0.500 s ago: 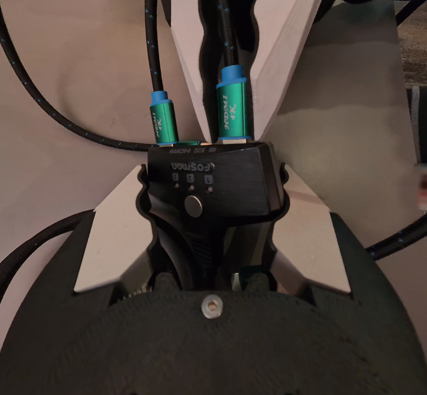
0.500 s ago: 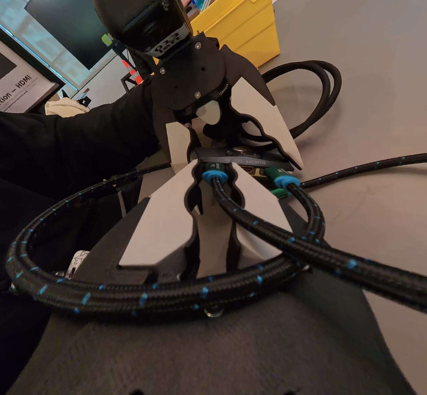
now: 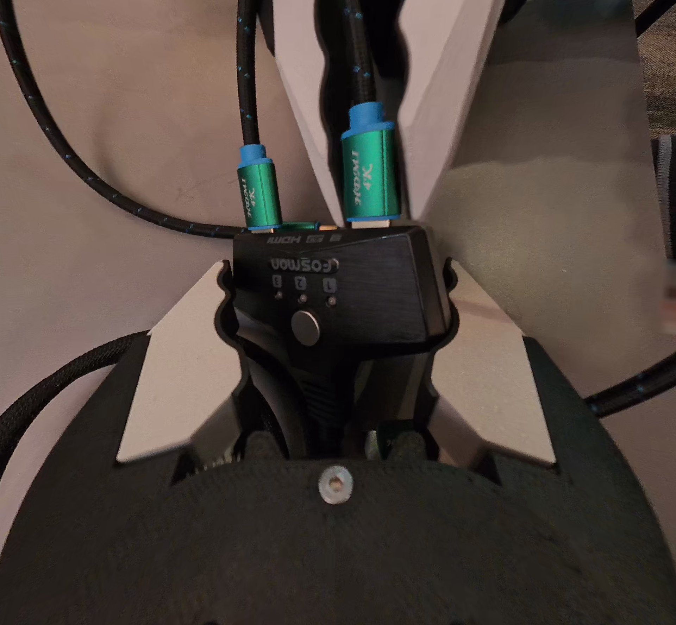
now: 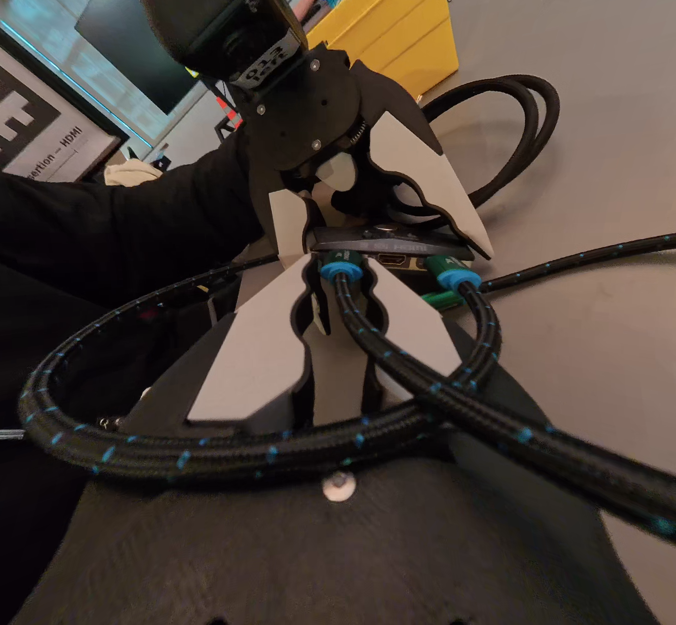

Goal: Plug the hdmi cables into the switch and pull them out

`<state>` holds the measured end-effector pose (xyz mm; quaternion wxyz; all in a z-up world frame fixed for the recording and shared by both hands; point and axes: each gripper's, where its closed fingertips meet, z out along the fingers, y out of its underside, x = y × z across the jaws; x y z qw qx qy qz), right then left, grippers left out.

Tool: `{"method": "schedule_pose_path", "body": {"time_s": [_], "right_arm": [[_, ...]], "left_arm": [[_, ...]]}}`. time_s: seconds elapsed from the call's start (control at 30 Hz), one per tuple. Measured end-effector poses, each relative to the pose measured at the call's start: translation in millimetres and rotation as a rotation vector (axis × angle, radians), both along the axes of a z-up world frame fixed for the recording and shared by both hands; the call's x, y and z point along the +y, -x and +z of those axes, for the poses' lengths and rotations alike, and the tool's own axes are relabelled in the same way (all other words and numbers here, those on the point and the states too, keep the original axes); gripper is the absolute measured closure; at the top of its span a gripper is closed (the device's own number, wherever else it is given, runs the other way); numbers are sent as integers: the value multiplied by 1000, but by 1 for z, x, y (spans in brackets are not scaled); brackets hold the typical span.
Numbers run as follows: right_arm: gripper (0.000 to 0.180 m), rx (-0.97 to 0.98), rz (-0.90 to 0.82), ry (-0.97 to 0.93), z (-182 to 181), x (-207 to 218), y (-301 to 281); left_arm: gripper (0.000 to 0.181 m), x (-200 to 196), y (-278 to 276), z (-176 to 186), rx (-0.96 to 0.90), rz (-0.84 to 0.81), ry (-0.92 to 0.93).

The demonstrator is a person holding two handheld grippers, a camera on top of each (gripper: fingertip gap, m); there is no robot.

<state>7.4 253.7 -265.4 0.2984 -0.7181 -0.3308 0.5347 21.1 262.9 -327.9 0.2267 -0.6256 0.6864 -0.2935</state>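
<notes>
Middle port (image 4: 391, 259) free btwn two plugs — cable loop (image 4: 219, 450) drapes across right gripper (image 4: 338, 278), blocks approach.

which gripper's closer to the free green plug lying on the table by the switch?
Right, narrowly. The right gripper straddles a plugged-in connector just beside the loose plug. The left gripper clamps the switch from the opposite side, so the switch body lies between.

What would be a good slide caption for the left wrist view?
Left gripper clamps the black HDMI switch while the right gripper straddles one of two plugged green connectors.
</notes>
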Motion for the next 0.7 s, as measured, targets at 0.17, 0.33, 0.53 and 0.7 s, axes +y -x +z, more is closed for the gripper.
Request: {"method": "schedule_pose_path", "body": {"time_s": [0.17,0.33,0.53,0.7], "right_arm": [[161,-20,-11,-33,-2,1,0],[161,-46,-37,-88,-2,2,-1],[160,-95,-71,-161,-2,1,-2],[162,-17,-53,-11,-1,1,-2]], "left_arm": [[71,0,0,0,0,-1,3],[71,0,0,1,-2,4,16],[71,-2,0,1,2,-11,32],[73,-1,0,1,-9,-3,11]]}}
